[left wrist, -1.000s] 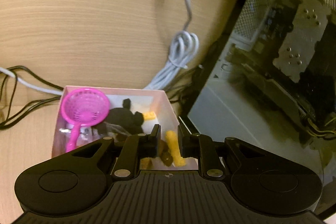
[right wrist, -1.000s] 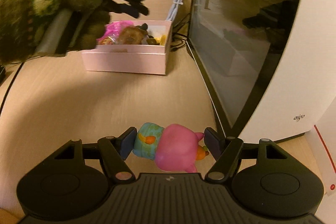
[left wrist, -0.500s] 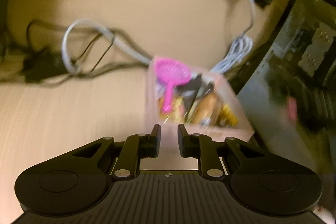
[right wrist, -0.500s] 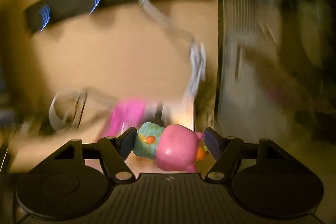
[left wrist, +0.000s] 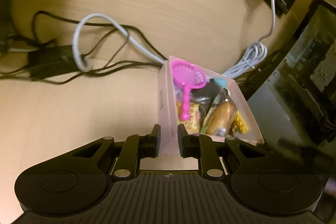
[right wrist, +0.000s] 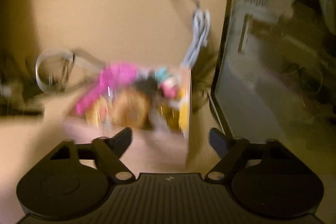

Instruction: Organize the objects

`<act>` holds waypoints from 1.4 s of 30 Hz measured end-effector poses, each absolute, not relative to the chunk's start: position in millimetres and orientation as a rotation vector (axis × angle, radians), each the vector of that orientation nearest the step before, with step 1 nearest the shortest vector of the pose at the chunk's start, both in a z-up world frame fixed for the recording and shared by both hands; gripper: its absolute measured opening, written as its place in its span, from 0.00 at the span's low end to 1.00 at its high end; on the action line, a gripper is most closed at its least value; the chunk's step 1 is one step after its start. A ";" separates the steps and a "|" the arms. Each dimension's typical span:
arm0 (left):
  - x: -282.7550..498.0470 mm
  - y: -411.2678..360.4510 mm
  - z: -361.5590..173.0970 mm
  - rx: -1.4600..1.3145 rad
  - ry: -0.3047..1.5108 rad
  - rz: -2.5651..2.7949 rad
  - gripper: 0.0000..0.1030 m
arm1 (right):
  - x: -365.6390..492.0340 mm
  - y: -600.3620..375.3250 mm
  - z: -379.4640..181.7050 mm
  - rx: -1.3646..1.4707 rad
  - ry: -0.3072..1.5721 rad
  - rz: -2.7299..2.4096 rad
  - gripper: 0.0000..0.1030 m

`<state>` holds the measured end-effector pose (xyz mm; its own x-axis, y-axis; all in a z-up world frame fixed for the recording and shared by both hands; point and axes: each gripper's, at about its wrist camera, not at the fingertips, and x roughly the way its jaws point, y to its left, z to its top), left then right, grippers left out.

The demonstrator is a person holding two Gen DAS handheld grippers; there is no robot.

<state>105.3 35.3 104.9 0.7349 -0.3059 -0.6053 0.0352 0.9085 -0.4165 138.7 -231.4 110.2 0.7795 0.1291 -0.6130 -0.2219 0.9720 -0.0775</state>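
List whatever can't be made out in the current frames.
- Right wrist view: motion blur smears the contents of the pink box; single toys cannot be told apart.
- Left wrist view: the box's near corner sits behind the left gripper; whether they touch cannot be told.
- Left wrist view: lower items are buried under the pink strainer.
- Left wrist view: the computer case is cut off by the right edge.

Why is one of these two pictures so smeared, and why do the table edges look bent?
Right wrist view: heavy motion blur smears the pale pink box and its toys, while the right gripper itself stays sharp. Left wrist view: mostly crisp, so the magenta plastic scoop net reads clearly, only mildly soft. Both views: warm dim light, and the fisheye lens bows the wooden table.
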 end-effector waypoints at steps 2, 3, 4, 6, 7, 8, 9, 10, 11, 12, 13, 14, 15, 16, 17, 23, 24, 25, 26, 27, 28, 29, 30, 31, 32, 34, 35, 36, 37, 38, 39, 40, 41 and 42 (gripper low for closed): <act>119.7 27.6 101.6 -0.379 0.740 -0.189 0.18 | 138.4 -228.3 98.8 -0.205 0.678 0.172 0.69; 126.6 23.9 99.4 -0.376 0.752 -0.189 0.18 | 140.7 -228.2 94.2 -0.218 0.686 0.157 0.69; 131.9 20.1 96.7 -0.374 0.765 -0.195 0.18 | 142.5 -228.6 90.8 -0.220 0.692 0.147 0.69; 140.7 13.5 91.7 -0.363 0.786 -0.204 0.18 | 149.9 -228.8 86.2 -0.218 0.698 0.130 0.69; 145.0 9.4 88.6 -0.346 0.801 -0.205 0.18 | 152.8 -228.7 84.2 -0.220 0.698 0.126 0.69; 148.2 6.6 85.4 -0.325 0.816 -0.200 0.21 | 152.9 -227.7 82.9 -0.226 0.695 0.125 0.69; 149.1 5.0 83.5 -0.306 0.813 -0.189 0.30 | 154.3 -227.1 80.8 -0.233 0.693 0.124 0.69; 149.3 4.7 82.5 -0.285 0.811 -0.172 0.35 | 155.5 -226.7 80.2 -0.238 0.698 0.133 0.69; 148.1 6.1 82.7 -0.269 0.814 -0.153 0.44 | 157.0 -225.8 79.3 -0.238 0.706 0.144 0.69; 144.8 9.3 84.0 -0.259 0.809 -0.124 0.52 | 156.8 -224.2 78.4 -0.240 0.707 0.147 0.69; 141.7 12.9 85.3 -0.261 0.810 -0.112 0.57 | 156.6 -221.8 77.5 -0.241 0.706 0.151 0.69; 136.0 17.6 86.6 -0.265 0.807 -0.094 0.65 | 157.2 -219.4 77.9 -0.238 0.706 0.158 0.69; 130.5 21.8 87.9 -0.267 0.803 -0.077 0.74 | 156.8 -217.3 78.3 -0.231 0.707 0.169 0.69; 124.6 27.1 87.9 -0.266 0.797 -0.053 0.78 | 156.3 -214.2 78.7 -0.227 0.704 0.181 0.69; 120.3 32.3 86.9 -0.267 0.792 -0.025 0.85 | 156.1 -209.8 78.6 -0.230 0.703 0.193 0.69; 117.7 82.8 65.4 -0.338 0.848 0.195 0.81 | 157.8 -176.8 77.0 -0.290 0.696 0.249 0.75; 117.7 90.6 58.9 -0.353 0.866 0.214 0.81 | 158.2 -173.6 75.8 -0.298 0.697 0.243 0.77; 116.9 98.4 52.8 -0.368 0.880 0.233 0.81 | 158.1 -172.3 74.7 -0.302 0.696 0.238 0.77; 112.9 102.4 53.7 -0.357 0.852 0.244 0.79 | 157.6 -171.6 74.2 -0.304 0.695 0.236 0.77; 110.3 104.7 55.6 -0.362 0.845 0.247 0.79 | 157.1 -171.9 74.1 -0.302 0.695 0.235 0.77; 106.0 108.5 59.8 -0.403 0.821 0.230 0.79 | 156.5 -173.2 74.6 -0.295 0.695 0.232 0.77; 102.4 110.3 65.5 -0.439 0.786 0.198 0.79 | 155.7 -174.5 75.6 -0.285 0.692 0.228 0.77; 99.8 109.7 72.5 -0.457 0.752 0.160 0.79 | 154.5 -175.7 76.8 -0.280 0.686 0.223 0.77; 99.7 106.1 80.9 -0.460 0.724 0.117 0.79 | 152.2 -177.0 78.9 -0.277 0.678 0.217 0.77; 99.6 101.5 90.0 -0.459 0.703 0.062 0.79 | 149.8 -179.1 81.8 -0.271 0.669 0.212 0.77; 102.2 89.6 103.8 -0.467 0.675 -0.056 0.79 | 145.1 -184.3 88.5 -0.251 0.658 0.223 0.77; 104.8 82.1 108.8 -0.461 0.668 -0.099 0.79 | 142.6 -185.8 90.8 -0.251 0.650 0.229 0.77; 107.9 73.2 111.8 -0.443 0.667 -0.132 0.79 | 140.9 -186.3 91.6 -0.262 0.644 0.230 0.77; 112.8 63.0 114.2 -0.408 0.676 -0.151 0.79 | 140.3 -186.4 91.3 -0.276 0.640 0.227 0.77; 119.1 51.5 115.0 -0.353 0.699 -0.144 0.79 | 141.3 -186.5 90.1 -0.286 0.642 0.222 0.77; 124.8 41.9 113.6 -0.300 0.727 -0.115 0.79 | 144.0 -186.8 87.9 -0.294 0.653 0.216 0.76; 130.8 33.1 110.4 -0.253 0.761 -0.083 0.79 | 146.4 -187.0 86.0 -0.299 0.661 0.209 0.75; 136.1 28.6 105.2 -0.229 0.797 -0.059 0.79 | 149.1 -187.8 83.6 -0.305 0.667 0.204 0.72; 138.5 27.1 99.9 -0.224 0.827 -0.042 0.79 | 151.5 -188.4 81.1 -0.311 0.675 0.199 0.69</act>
<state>138.5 27.1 99.9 0.6774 -0.1241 -0.7251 -0.0503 0.9755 -0.2140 151.5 -188.4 81.1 0.7643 0.0806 -0.6398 -0.2801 0.9352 -0.2168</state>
